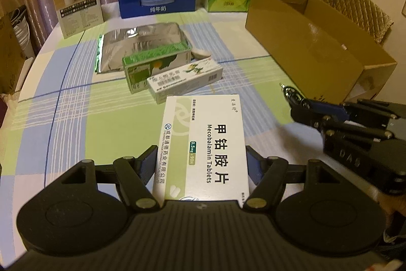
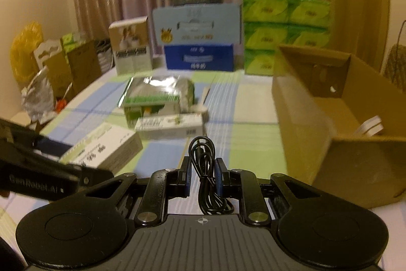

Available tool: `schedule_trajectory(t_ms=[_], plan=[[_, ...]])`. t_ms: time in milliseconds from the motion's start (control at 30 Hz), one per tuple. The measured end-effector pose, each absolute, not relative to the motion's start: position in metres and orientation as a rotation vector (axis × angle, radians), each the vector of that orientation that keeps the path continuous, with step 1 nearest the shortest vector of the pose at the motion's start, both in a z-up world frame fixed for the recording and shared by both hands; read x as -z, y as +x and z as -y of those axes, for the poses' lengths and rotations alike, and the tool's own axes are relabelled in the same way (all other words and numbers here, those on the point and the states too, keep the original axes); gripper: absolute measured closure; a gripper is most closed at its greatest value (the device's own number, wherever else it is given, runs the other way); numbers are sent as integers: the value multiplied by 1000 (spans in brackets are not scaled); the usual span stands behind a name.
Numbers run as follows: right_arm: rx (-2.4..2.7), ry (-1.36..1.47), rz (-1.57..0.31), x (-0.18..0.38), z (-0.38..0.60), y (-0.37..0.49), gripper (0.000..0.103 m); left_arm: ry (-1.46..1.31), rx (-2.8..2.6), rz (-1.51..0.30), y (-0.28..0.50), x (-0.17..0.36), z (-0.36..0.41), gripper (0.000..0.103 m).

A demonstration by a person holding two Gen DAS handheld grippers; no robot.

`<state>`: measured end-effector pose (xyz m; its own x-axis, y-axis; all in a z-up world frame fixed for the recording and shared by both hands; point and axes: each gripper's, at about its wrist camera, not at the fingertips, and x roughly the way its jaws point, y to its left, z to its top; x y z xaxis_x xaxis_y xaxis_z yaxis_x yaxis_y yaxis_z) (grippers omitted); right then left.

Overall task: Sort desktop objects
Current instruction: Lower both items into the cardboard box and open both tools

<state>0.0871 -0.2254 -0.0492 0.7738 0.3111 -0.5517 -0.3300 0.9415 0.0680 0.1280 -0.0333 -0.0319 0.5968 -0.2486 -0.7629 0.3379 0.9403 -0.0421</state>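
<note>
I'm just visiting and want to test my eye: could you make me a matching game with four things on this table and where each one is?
Things:
1. tablet box
2. black cable
3. cardboard box
4. foil bag

Places:
A. lying flat behind the small green boxes
B. clamped in the right tongs
C. standing open at the table's right side
D. clamped in the left tongs

Pairs: 1-D, 2-B, 3-C, 4-A
</note>
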Motion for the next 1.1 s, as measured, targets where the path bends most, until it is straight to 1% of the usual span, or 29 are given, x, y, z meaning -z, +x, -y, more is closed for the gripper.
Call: schedule_trajectory(t_ms=[333, 667, 933, 1100], plan=[[-317, 17, -502, -2, 251, 75, 88, 121, 359, -821, 115, -2, 62, 36], [-279, 42, -438, -35, 288, 68, 88, 143, 408, -769, 106, -32, 102, 36], [-196, 65, -397, -60, 339, 85, 88, 150, 483, -735, 109, -51, 148, 36], [-143, 67, -402, -67, 380, 103, 88, 147, 533, -718, 120, -59, 184, 36]])
